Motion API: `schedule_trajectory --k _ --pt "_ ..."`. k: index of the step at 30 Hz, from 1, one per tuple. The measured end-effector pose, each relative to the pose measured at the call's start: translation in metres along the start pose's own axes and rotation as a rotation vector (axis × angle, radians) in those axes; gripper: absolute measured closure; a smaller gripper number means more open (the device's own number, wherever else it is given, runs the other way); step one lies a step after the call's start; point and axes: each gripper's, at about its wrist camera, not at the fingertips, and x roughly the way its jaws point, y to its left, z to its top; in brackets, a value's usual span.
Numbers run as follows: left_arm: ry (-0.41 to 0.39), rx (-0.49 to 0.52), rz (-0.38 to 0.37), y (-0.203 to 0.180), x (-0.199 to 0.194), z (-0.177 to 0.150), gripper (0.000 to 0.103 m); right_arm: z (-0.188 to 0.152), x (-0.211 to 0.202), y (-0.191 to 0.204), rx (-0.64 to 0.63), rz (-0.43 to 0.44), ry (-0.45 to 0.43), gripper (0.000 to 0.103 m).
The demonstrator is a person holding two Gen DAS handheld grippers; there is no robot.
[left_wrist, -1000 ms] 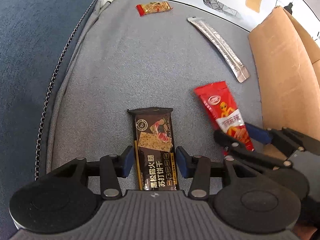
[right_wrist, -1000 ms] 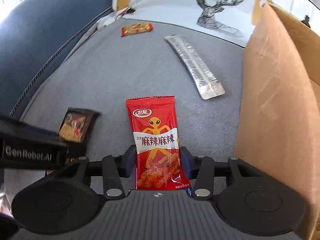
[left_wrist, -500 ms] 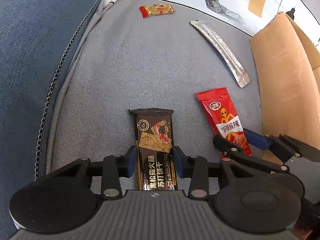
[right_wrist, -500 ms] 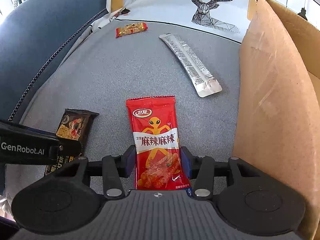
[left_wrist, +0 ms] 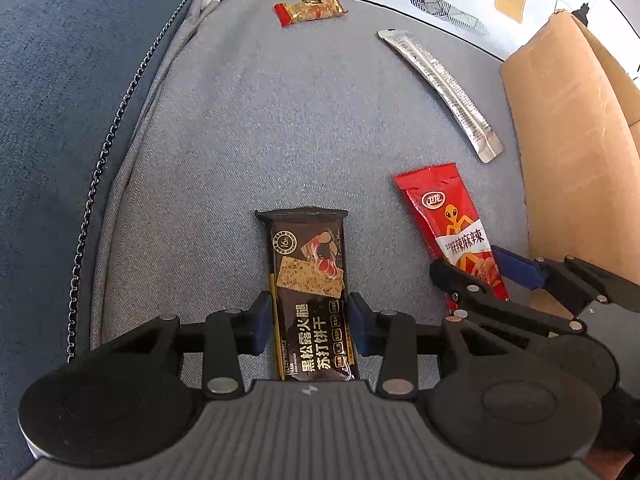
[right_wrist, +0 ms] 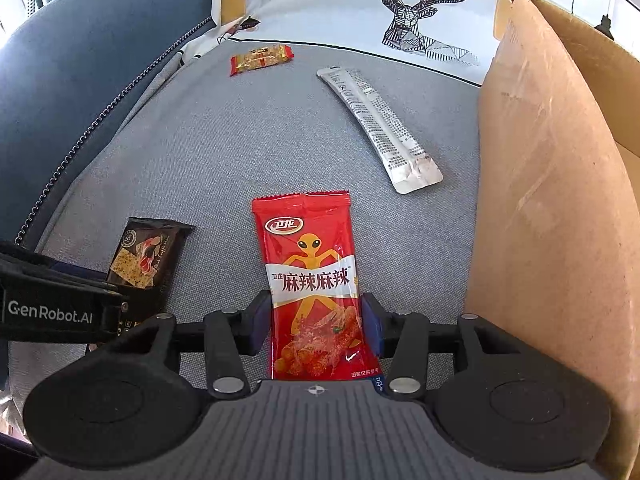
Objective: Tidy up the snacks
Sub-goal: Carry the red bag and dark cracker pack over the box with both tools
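My grey cushion (left_wrist: 224, 128) carries a dark cracker pack (left_wrist: 308, 292), red snack pack (right_wrist: 310, 280), silver sachet (right_wrist: 378, 124), small candy (right_wrist: 261, 59), cardboard box (right_wrist: 536, 208)

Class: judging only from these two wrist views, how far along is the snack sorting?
Done: nothing visibly boxed; the cardboard box interior is hidden. In hand: left gripper on the dark cracker pack, right gripper on the red snack. Left: silver sachet, small orange candy.

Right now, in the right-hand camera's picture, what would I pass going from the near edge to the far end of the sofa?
Red spicy-strip packet between the right gripper fingers → long silver foil sachet → small orange-and-red wrapped candy → white cushion with a geometric deer print.
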Motion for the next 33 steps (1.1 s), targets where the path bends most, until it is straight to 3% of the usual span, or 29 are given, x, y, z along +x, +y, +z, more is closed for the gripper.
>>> schedule_trajectory --k 6,12,22,27,33 --pt "-0.015 0.019 0.018 -0.004 0.002 0.001 0.061 0.002 -0.004 0.001 0.015 -0.001 -0.019 0.056" --pt "-0.149 -0.071 -0.037 0.007 -0.021 0.005 0.061 0.006 -0.025 0.001 0.038 0.014 -0.106 0.057" --pt "-0.436 -0.177 -0.197 0.016 -0.069 0.010 0.061 0.014 -0.102 -0.020 0.097 0.080 -0.430 0.057" --pt "-0.532 -0.172 -0.250 -0.002 -0.083 0.015 0.061 0.013 -0.137 -0.043 0.123 0.070 -0.587 0.057" --pt "-0.624 -0.136 -0.338 -0.032 -0.096 0.019 0.061 0.009 -0.165 -0.082 0.179 0.005 -0.684 0.057"
